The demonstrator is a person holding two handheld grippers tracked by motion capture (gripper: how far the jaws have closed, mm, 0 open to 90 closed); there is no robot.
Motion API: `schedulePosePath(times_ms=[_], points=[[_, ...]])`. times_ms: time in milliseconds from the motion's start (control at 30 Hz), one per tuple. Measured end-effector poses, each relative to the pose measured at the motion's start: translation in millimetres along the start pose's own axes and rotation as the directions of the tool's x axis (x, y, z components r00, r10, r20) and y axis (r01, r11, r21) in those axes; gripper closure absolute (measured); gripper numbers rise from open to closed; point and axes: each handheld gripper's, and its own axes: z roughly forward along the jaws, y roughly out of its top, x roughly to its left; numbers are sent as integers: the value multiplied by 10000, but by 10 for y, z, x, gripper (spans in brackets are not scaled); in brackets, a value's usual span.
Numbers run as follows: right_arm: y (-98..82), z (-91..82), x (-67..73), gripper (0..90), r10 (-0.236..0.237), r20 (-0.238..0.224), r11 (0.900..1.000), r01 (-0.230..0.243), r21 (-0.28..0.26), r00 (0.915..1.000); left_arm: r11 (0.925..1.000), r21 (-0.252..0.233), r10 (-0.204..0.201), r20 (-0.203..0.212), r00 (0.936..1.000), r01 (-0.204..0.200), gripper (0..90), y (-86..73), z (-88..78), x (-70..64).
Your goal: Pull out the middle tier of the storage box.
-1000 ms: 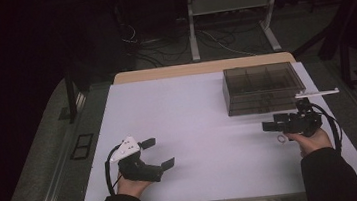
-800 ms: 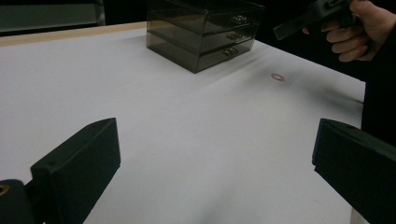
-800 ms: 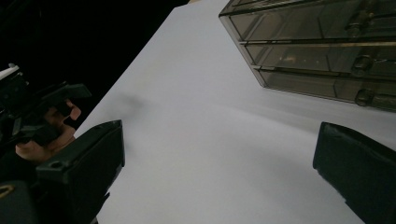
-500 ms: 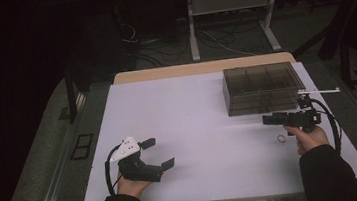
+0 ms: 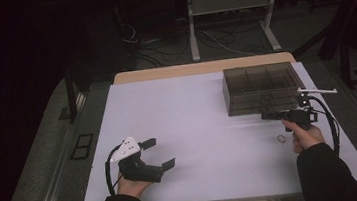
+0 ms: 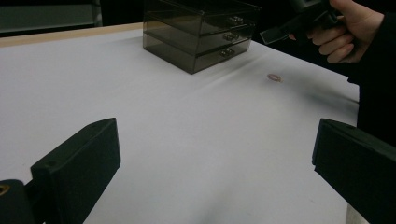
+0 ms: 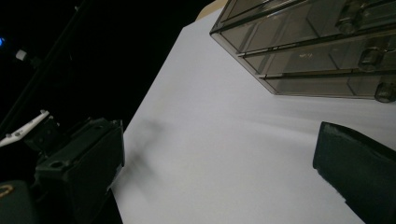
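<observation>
The right hand-held gripper [image 5: 268, 115] hangs just off the matte white worktop [image 5: 194, 129], its blocky black jaws spread wide with nothing between them. Just ahead of those jaws stands the smoky translucent plastic drawer box [image 5: 258, 88] — a squat rectangular chest of three shallow stacked drawers, each with small knobs on its glossy front, as the right gripper view [image 7: 317, 51] shows. Near that gripper's underside, close to the holding hand [image 5: 305, 136], a small thin ring of brownish colour [image 5: 281, 138] lies flat on the sheet; its material cannot be told. In the left gripper view the ring [image 6: 274, 77] sits apart from the box [image 6: 201, 32].

The left hand-held gripper [image 5: 158, 153] rests low at the near edge — its wedge-shaped black jaws gape apart, empty, under a pale three-cornered plate. The box and ring lie well away from it, off towards the right hand.
</observation>
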Motion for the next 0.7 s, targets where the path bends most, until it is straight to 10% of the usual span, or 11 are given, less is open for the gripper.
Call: schedulePosePath(times_ms=[700], points=[[20,31,-76,15,1911,-28,9773,-1905,-930,9816,10000,27,47,9,10000,-47,2,2,-6,-3]])
